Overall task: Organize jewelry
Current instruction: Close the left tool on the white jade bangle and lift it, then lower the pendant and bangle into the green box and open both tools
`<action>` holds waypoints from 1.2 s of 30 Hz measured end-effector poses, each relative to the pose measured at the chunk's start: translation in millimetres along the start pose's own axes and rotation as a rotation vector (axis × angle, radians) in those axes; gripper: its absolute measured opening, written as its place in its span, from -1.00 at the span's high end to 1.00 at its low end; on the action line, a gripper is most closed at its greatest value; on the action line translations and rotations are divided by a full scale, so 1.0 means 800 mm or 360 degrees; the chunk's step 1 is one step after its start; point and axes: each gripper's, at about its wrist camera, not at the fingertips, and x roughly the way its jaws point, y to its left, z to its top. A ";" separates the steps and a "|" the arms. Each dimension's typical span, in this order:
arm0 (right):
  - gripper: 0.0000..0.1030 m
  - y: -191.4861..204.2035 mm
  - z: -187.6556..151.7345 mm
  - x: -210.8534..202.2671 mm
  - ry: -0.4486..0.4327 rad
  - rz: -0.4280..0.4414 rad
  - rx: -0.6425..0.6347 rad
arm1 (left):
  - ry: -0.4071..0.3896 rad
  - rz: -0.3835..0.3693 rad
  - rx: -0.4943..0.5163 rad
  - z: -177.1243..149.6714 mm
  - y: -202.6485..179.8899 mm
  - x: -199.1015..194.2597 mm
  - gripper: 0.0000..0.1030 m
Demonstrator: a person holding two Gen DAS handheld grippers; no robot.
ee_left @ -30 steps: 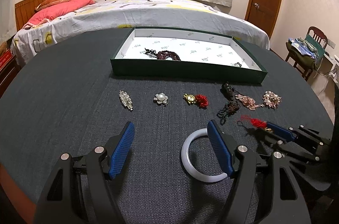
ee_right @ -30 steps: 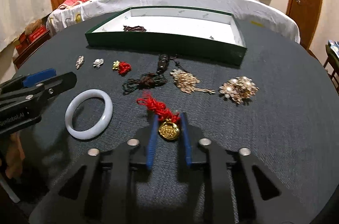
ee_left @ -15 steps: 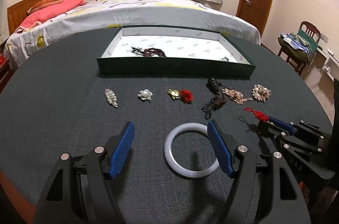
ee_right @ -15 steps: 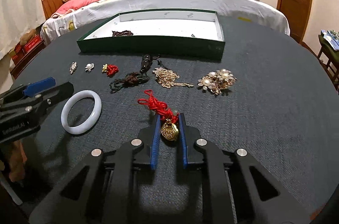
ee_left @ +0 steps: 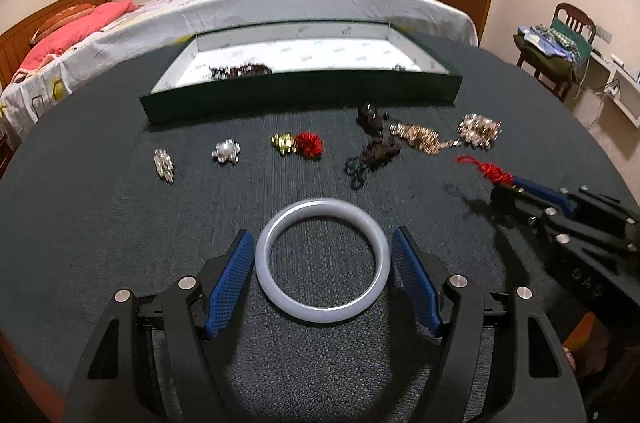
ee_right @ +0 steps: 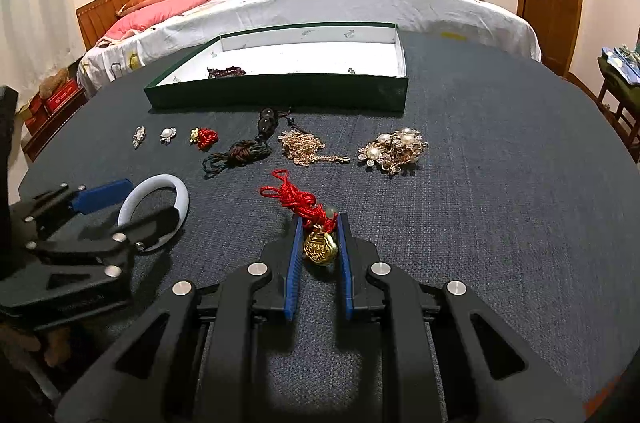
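Observation:
A white bangle (ee_left: pixel 322 311) lies flat on the dark table between the open fingers of my left gripper (ee_left: pixel 322 241); it also shows in the right wrist view (ee_right: pixel 181 197). My right gripper (ee_right: pixel 319 221) is shut on a gold pendant (ee_right: pixel 319 247) with a red knotted cord (ee_right: pixel 298 198), held just above the table. In the left wrist view the right gripper (ee_left: pixel 506 185) is at the right with the red cord (ee_left: pixel 490 171) sticking out. A green tray (ee_left: pixel 304 91) with a white lining stands at the back and holds a dark bead bracelet (ee_left: pixel 244 70).
Loose pieces lie in a row before the tray: a silver brooch (ee_left: pixel 164 163), a pearl brooch (ee_left: pixel 226 151), a gold and red charm (ee_left: pixel 298 143), a dark cord pendant (ee_left: pixel 372 143), a gold chain (ee_left: pixel 420 137), a pearl cluster (ee_left: pixel 479 129). A bed stands behind the table.
My left gripper has moved right and forward so the bangle now lies centred between its fingers. My right gripper has lifted slightly with the pendant in it.

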 end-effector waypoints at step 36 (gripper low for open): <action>0.68 -0.005 0.112 -0.001 -0.0231 0.0026 0.0032 | -0.0284 -0.0021 -0.0003 0.123 0.025 -0.002 -0.33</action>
